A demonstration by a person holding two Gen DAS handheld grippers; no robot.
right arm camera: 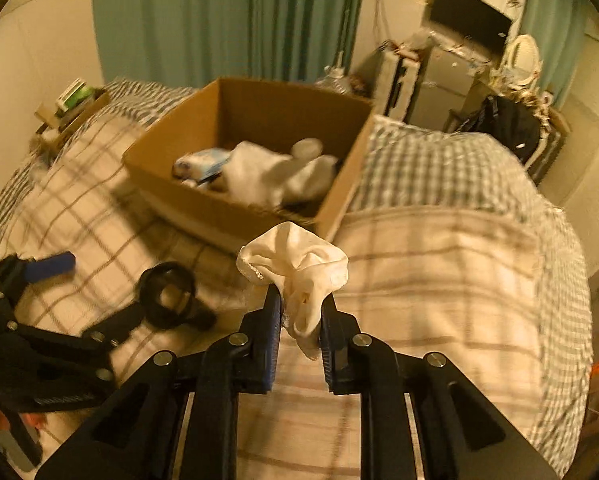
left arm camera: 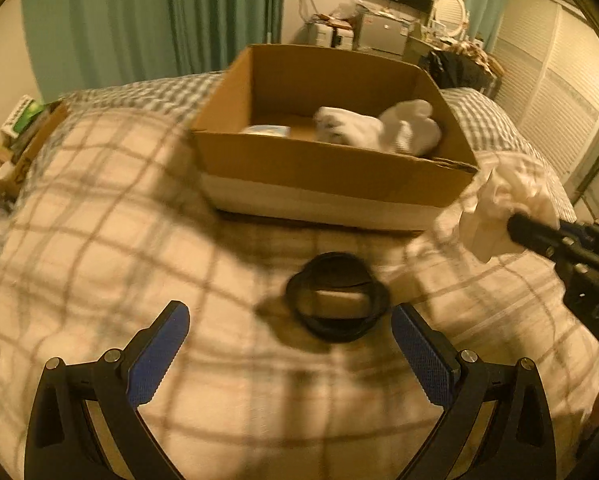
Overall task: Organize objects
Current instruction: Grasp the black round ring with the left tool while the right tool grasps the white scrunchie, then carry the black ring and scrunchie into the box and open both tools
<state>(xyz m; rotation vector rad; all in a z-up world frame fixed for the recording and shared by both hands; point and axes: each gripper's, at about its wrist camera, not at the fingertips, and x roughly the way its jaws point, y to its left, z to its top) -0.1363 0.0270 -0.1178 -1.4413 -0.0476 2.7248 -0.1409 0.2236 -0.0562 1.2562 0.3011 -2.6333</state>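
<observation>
Right gripper (right arm camera: 299, 312) pinches a white cloth (right arm camera: 299, 268), box (right arm camera: 235, 216) just ahead for dropping; left gripper (left arm camera: 289, 334) spread wide, black ring (left arm camera: 337, 298) between its fingertips.

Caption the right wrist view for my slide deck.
Right gripper holds a white cloth near the cardboard box.

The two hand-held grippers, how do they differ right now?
The left hand-held gripper is open and holds nothing; the right hand-held gripper is shut on a white cloth. The left one points at a black ring-shaped object lying on the plaid blanket; the right one holds its cloth lifted near the cardboard box. Both have blue pads and black frames.
</observation>
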